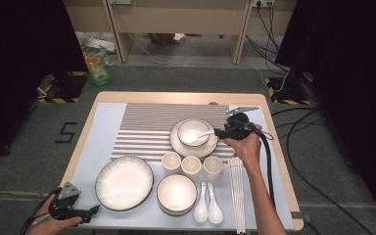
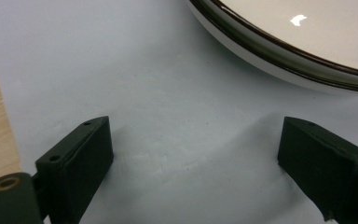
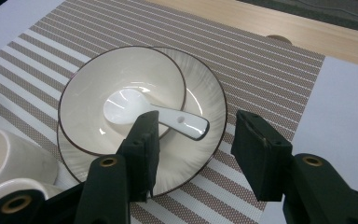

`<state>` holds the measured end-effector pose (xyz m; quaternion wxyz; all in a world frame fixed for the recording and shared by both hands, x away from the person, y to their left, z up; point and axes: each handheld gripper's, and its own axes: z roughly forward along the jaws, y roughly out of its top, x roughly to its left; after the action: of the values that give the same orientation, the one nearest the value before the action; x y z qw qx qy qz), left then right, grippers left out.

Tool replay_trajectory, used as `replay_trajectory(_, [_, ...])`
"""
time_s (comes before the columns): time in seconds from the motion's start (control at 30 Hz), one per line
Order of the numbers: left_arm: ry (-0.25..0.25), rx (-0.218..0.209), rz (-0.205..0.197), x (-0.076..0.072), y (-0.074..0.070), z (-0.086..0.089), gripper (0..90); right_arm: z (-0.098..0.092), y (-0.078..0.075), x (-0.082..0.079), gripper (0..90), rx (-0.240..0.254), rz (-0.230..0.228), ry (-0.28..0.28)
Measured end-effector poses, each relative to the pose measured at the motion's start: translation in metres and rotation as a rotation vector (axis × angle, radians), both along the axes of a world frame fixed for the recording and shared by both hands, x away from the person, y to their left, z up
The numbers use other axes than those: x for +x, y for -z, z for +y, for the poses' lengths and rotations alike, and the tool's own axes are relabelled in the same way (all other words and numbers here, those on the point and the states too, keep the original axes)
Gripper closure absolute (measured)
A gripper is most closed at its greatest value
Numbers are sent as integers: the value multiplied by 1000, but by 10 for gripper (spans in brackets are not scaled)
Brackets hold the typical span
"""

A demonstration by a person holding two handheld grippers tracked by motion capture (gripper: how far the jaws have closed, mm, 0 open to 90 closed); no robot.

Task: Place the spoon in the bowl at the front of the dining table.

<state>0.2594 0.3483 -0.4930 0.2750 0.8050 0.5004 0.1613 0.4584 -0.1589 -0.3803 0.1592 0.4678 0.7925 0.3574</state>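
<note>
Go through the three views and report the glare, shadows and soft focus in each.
High view: even light, dark curtained sides. Left gripper view: a bright glint on the large white dark-rimmed plate, soft shadows under the black jaws, which look slightly blurred. Right gripper view: sheen streaks in the white ceramic bowl around the white ceramic spoon; near jaws soft.

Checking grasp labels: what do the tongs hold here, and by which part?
Nothing: right tongs stand open behind the white ceramic spoon lying in its bowl; left tongs are open.

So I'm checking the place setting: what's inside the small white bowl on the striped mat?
A white ceramic spoon, handle over the small white bowl rim. The bowl hides the plate centre beneath.
</note>
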Motion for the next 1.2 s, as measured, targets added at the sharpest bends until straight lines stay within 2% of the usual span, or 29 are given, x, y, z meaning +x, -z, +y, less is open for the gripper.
replay_trajectory(0.4, [-1, -1, -2, 0, 0, 0, 90, -20, -4, -13, 508, 21, 2, -6])
replay_trajectory(0.43, [-1, -1, 0, 0, 0, 0, 90, -21, -4, -14, 508, 26, 6, -8])
replay_trajectory(0.5, [-1, -2, -2, 0, 0, 0, 90, -24, -4, -17, 508, 69, 16, -25])
replay_trajectory(0.6, [-2, -1, 0, 0, 0, 0, 90, -26, -6, -21, 508, 50, 14, -26])
replay_trajectory(0.7, [-2, -1, -2, 0, 0, 0, 90, -29, -6, -23, 509, 52, 12, -27])
replay_trajectory(0.83, [-3, -2, -3, 0, 0, 0, 90, -34, -4, -30, 509, 28, 28, -24])
replay_trajectory(1.2, [-4, -1, -2, 0, 0, 0, 90, -48, 1, -44, 509, 21, 40, -12])
